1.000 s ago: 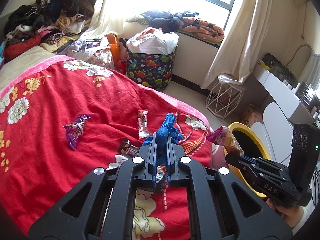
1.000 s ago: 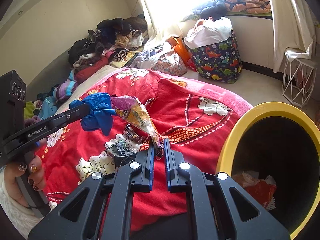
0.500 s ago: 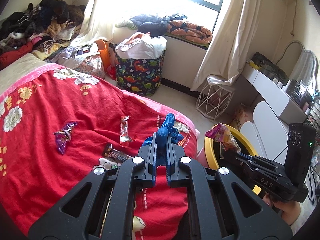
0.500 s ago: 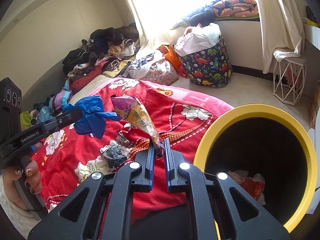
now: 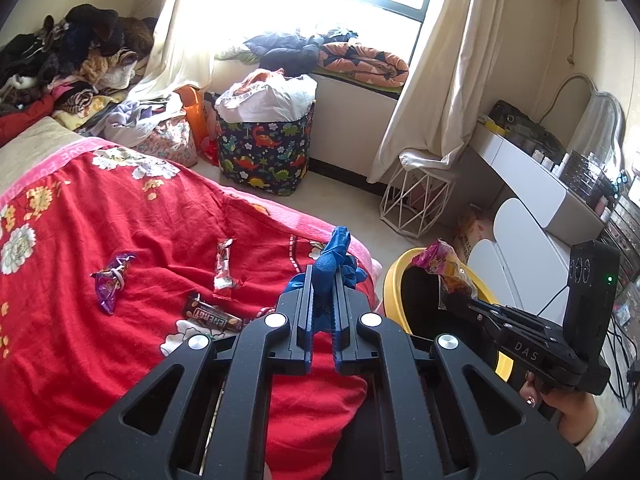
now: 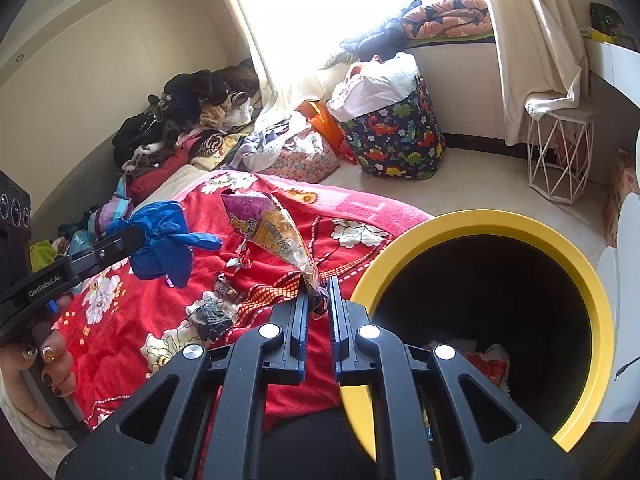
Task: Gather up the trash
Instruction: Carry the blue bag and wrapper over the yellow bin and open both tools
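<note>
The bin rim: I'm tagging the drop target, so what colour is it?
Yellow, around a black inside; the bin rim shows best in the right wrist view.

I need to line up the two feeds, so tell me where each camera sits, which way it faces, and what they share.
Left wrist: rides the left gripper, looking over the red bed toward the window; its jaws clamp a blue glove; the right gripper and its hand show at right.
Right wrist: rides the right gripper, facing the yellow bin and bed; jaws pinch a snack wrapper; the left hand shows at left.
Shared: bed, bin, glove, wrapper, dinosaur-print basket.
</note>
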